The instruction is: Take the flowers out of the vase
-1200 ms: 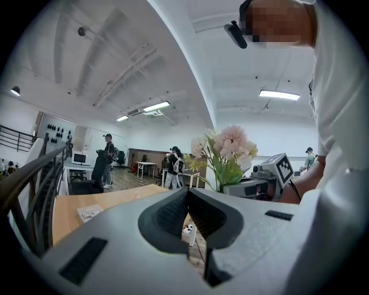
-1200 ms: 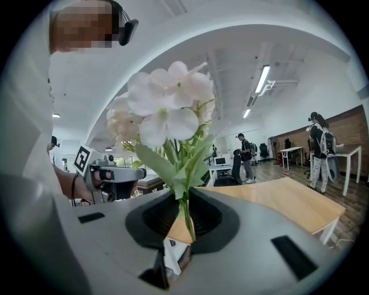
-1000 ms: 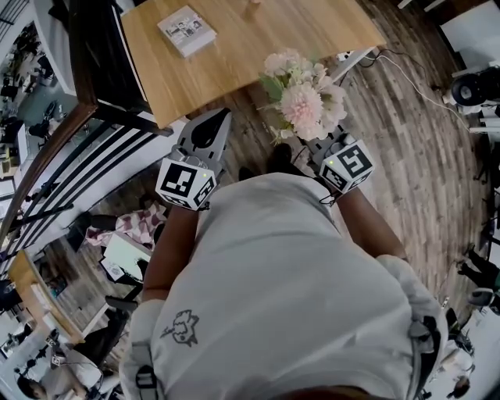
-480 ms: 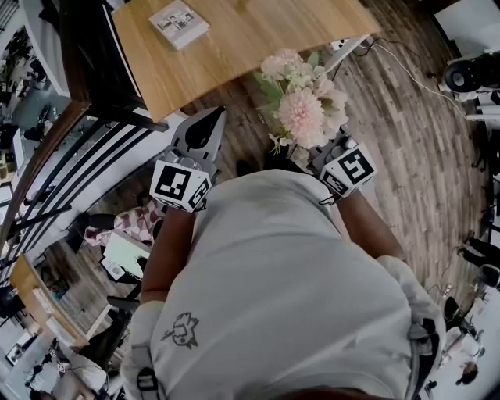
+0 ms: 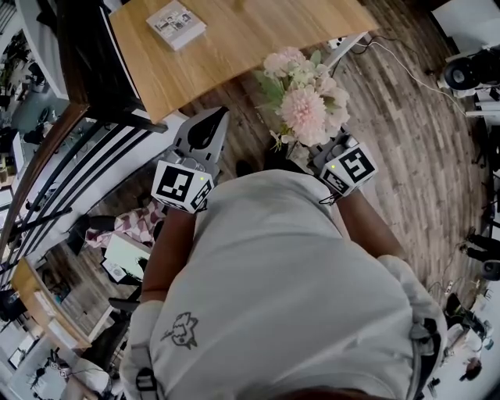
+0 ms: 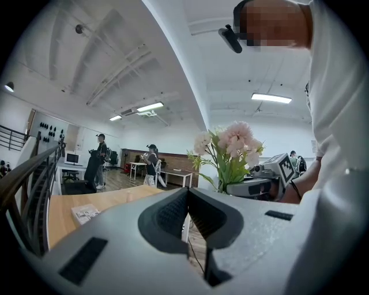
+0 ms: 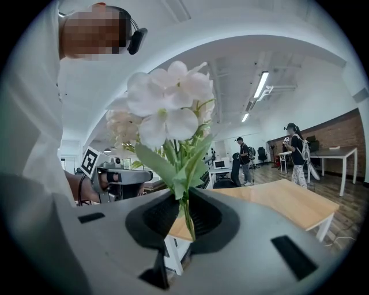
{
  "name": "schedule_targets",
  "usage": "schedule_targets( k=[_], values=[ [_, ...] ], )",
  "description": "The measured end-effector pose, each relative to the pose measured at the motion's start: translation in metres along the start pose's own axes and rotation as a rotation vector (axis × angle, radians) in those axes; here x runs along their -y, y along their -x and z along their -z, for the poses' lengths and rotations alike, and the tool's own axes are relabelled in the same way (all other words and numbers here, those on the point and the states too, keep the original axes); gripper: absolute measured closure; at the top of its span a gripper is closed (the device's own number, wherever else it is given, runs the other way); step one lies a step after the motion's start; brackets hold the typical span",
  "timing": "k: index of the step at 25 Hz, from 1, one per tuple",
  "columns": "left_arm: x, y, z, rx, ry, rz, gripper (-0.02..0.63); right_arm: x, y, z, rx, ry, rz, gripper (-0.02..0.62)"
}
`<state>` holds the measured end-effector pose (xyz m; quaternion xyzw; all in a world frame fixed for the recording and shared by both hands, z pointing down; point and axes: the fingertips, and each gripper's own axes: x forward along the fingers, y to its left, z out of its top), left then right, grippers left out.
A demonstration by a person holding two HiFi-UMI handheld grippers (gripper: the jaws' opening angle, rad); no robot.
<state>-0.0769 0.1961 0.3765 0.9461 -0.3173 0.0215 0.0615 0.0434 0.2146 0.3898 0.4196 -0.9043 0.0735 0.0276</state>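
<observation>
Right gripper (image 7: 188, 213), one: jaws closed on the thin green stem at the base of the flowers (image 7: 167, 109), which stood upright from the grip.

Flowers, one bunch: pink and white blooms with green leaves, the number of blooms not countable. The bunch was held in the air over the plank floor (image 5: 406, 156), just off the near edge of the table (image 5: 234, 55).

Left gripper (image 6: 188, 213), one: jaws brought together, with nothing between them, held beside the right gripper and apart from the bunch.

Table, one: light wood.

Booklet (image 5: 176, 23), one: flat on the table's far part.

Persons (image 7: 242, 152), two: standing far off in the right gripper view.
</observation>
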Motion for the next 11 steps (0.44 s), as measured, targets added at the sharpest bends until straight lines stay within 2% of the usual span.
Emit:
schedule_targets(
  k=[11],
  values=[
    [0.0027,-0.0072,-0.0042,0.001,0.006,0.023,0.601,0.0043,0.0035,-0.0046,-0.005,-0.002,0.017,0.541]
  ],
)
